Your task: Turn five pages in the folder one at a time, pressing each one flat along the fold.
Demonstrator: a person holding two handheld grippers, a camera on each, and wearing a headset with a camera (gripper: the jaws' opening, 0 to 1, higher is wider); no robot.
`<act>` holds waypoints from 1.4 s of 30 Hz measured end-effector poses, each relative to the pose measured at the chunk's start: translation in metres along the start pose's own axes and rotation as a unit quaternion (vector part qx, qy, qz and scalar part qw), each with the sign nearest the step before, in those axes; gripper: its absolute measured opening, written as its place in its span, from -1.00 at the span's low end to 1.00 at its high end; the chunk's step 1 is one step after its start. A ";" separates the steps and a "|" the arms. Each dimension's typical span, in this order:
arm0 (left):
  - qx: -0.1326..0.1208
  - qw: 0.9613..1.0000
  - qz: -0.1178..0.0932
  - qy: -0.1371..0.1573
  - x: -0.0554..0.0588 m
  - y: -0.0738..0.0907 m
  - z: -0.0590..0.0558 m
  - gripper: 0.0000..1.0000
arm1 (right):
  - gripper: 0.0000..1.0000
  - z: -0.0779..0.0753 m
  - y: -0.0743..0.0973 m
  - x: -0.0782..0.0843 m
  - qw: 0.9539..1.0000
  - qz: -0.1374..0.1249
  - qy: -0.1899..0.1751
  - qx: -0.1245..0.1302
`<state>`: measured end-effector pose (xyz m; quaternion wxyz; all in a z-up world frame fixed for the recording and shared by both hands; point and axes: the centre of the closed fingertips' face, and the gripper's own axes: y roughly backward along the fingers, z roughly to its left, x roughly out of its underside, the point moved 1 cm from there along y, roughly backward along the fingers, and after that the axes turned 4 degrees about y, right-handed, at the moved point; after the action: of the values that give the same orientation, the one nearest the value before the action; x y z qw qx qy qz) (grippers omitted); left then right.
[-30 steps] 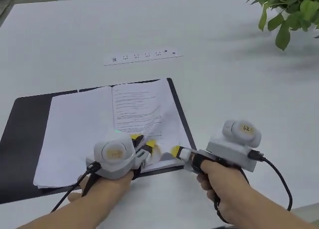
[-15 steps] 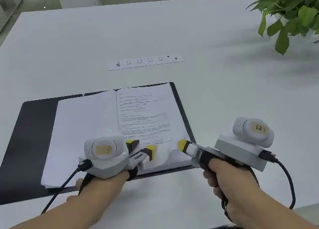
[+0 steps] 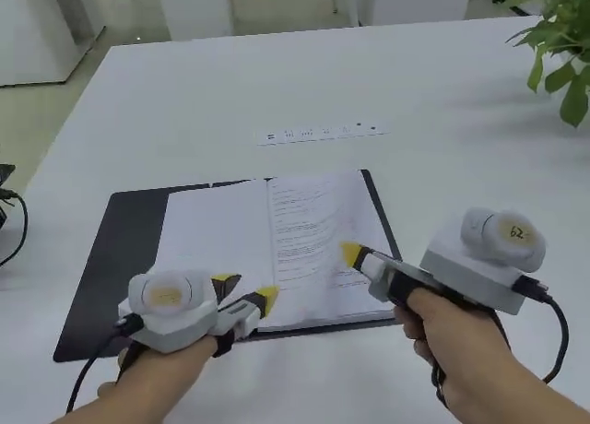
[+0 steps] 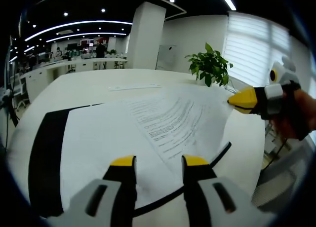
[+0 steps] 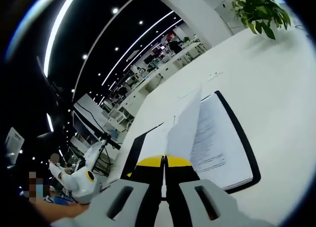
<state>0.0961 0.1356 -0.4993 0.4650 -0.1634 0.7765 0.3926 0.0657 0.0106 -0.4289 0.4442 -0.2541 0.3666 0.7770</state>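
R gripper (image 3: 351,253) jaws pinching page (image 5: 185,123) mid-turn over folder (image 3: 120,249); L gripper (image 3: 247,289) jaws apart, empty, at folder's near edge; press pending, pg count unclear

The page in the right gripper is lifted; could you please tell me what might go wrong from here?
The right gripper is shut on only the edge of the page, so a quick pull might tear it or let it slip. I cannot tell whether just one sheet is pinched. The open left gripper sits over the left half of the folder, possibly blocking the turn.
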 end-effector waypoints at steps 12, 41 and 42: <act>-0.038 0.999 -0.029 0.007 -0.008 0.056 0.042 -0.20 | -1.00 0.061 -0.022 0.003 0.998 0.004 0.031 -0.049; -0.112 0.989 -0.074 0.054 -0.007 0.142 0.115 -0.13 | -1.00 0.145 -0.112 0.126 0.959 0.177 0.205 -0.085; -0.115 0.989 -0.075 0.056 -0.007 0.144 0.117 -0.13 | -1.00 0.144 -0.114 0.131 0.957 0.183 0.208 -0.084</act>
<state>0.0800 0.3158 -0.4580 0.4270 -0.2951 0.7366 0.4335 0.0935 0.2298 -0.4761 0.1856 -0.3752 0.4248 0.8027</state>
